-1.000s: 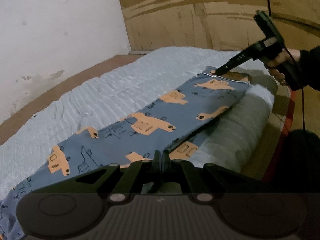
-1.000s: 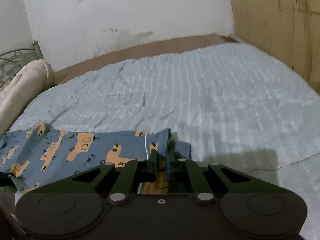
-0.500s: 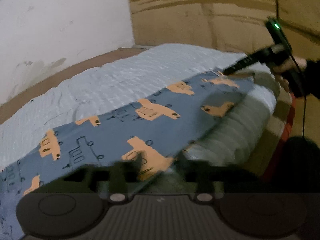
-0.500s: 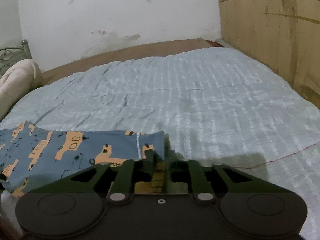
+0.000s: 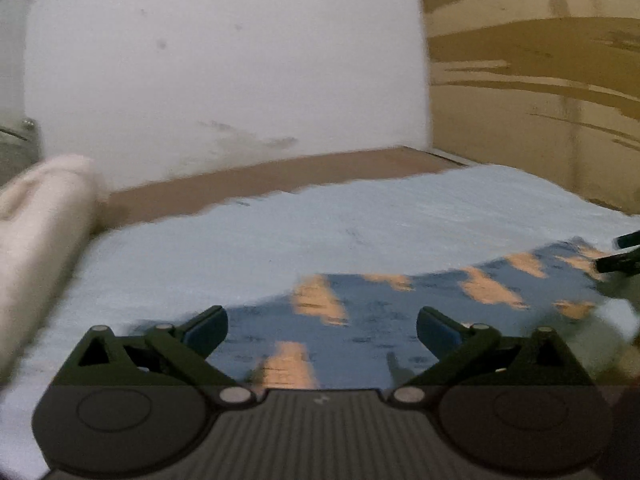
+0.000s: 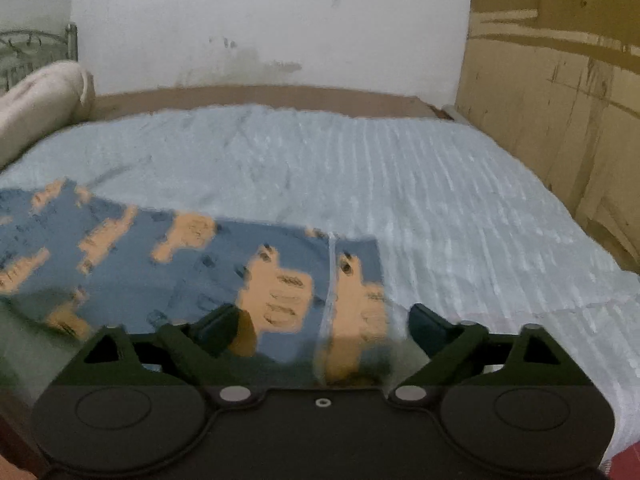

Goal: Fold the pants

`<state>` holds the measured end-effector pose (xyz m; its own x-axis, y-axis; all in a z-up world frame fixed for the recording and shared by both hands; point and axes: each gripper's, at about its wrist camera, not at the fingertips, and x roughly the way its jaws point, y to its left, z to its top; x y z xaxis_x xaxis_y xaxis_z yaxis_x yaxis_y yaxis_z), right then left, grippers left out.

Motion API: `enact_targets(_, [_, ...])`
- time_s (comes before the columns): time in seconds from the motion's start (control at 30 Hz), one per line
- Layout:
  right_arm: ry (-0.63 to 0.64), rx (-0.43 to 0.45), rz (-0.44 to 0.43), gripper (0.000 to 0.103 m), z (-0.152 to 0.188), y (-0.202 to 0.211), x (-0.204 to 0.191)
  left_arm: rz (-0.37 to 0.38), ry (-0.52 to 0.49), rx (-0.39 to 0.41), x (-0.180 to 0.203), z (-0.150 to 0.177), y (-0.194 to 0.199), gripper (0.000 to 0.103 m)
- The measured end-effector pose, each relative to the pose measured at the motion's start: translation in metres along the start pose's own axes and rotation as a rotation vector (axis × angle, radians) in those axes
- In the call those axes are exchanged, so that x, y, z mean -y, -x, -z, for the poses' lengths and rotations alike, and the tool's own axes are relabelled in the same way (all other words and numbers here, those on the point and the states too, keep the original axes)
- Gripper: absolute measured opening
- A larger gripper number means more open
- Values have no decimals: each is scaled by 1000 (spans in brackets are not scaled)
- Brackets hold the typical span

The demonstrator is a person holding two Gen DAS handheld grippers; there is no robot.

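Blue pants with orange car prints [image 5: 360,320] lie flat along the near edge of a bed covered in a pale blue spread [image 5: 280,248]. My left gripper [image 5: 322,326] hovers over one end of them, its jaws opening wide, nothing pressed between the pads. In the right wrist view the same pants [image 6: 168,256] stretch off to the left, and the hem end with a white seam sits under my right gripper [image 6: 320,322]. That gripper's jaws are also opening, the cloth lying loose below them. The right gripper's fingertips [image 5: 624,256] show at the left view's far right edge.
A cream bolster pillow [image 6: 36,104] lies at the bed's left end by a metal headboard [image 6: 28,52]. A white wall [image 5: 224,64] runs behind the bed and brown cardboard [image 6: 560,80] stands along its right side. A brown strip [image 5: 260,180] borders the far side.
Both grippers were shut on the pants and have let go, jaws now spread wide. Both have drawn back, the left one swinging so its view faces the wall and pillow.
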<state>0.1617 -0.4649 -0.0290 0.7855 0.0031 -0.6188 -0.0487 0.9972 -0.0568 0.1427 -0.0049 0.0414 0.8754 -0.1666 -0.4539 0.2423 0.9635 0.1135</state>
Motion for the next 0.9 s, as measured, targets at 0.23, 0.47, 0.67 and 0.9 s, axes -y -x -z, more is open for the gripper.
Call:
enact_targets(0.23, [89,79,-173,102,-31,7,-75,-113,82,-67,-92,23,11,102])
enact_targets(0.47, [195,81,-392,102,-55,-24,-175,-57,351,-83,-170,66,-20,102])
enact_targets(0.67, [225,73,-475,102,-70,-54,-229,50,572,-92,-212,82,-51,88])
enact_targets(0.9, [199,26,-489,102,-65,-79,-249,93,669,-192,-220,94,-76,49])
